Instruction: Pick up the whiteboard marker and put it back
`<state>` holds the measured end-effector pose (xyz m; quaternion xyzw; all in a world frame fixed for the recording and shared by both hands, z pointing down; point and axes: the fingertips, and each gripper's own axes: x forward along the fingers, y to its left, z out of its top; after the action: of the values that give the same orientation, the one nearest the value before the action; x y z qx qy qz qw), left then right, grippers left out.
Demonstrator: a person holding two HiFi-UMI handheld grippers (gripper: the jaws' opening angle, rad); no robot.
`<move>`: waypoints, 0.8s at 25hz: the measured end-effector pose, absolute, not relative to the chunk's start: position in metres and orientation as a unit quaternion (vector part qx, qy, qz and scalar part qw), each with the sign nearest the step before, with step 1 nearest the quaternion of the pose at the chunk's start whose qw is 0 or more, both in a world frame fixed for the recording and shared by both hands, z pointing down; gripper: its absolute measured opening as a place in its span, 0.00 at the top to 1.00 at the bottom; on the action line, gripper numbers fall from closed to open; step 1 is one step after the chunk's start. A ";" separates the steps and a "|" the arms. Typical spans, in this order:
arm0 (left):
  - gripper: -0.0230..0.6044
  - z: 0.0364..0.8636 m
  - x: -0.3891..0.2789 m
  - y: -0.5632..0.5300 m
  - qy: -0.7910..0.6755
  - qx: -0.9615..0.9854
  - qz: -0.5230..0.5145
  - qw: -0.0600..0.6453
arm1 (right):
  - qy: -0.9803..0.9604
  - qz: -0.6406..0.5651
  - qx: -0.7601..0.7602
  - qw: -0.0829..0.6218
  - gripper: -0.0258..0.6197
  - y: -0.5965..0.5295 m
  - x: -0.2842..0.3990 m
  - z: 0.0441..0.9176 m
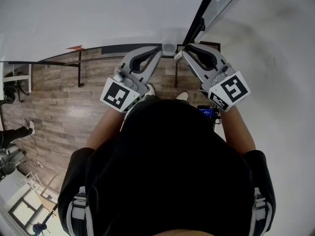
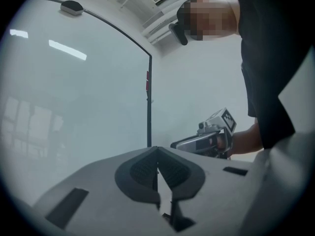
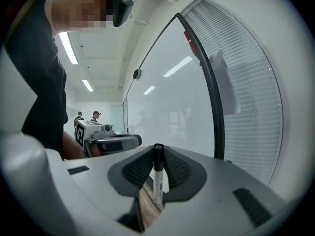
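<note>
The right gripper (image 3: 158, 153) is clamped on the marker (image 3: 157, 180). The marker stands upright between the jaws, black cap on top, white body running down into the gap. The print on the body is too small to read. The left gripper (image 2: 157, 154) has its jaws together at the tips with nothing between them; only a thin slit opens lower down.

In the head view both grippers point forward side by side, tips close together, left (image 1: 160, 49) and right (image 1: 186, 49). The marker cannot be made out there, and the person's black shirt (image 1: 167, 171) hides most of the wood floor (image 1: 59, 112). The hands are largely hidden behind the grippers.

Ahead stands a frosted glass panel (image 3: 167, 97) in a dark frame (image 3: 212, 107). Shapes behind it are only vague blurs. Blinds (image 3: 251, 97) run to its right, cut off by the edge of the view.
</note>
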<state>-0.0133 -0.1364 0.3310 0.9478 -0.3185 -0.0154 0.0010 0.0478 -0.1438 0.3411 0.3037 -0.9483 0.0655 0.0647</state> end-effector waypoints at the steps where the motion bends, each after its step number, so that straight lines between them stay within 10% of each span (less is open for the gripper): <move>1: 0.96 0.332 -0.014 -0.136 -0.319 0.948 -0.014 0.001 | -0.948 0.064 0.304 0.065 0.86 -0.143 0.048 0.341; 20: 0.96 0.343 -0.030 -0.151 -0.346 0.938 -0.003 -0.025 | -0.936 0.065 0.338 0.081 0.86 -0.179 0.043 0.360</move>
<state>-0.0298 -0.1512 0.3427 0.9379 -0.3459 -0.0026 -0.0247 0.0431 -0.1795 0.3605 0.3376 -0.9356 0.0648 0.0809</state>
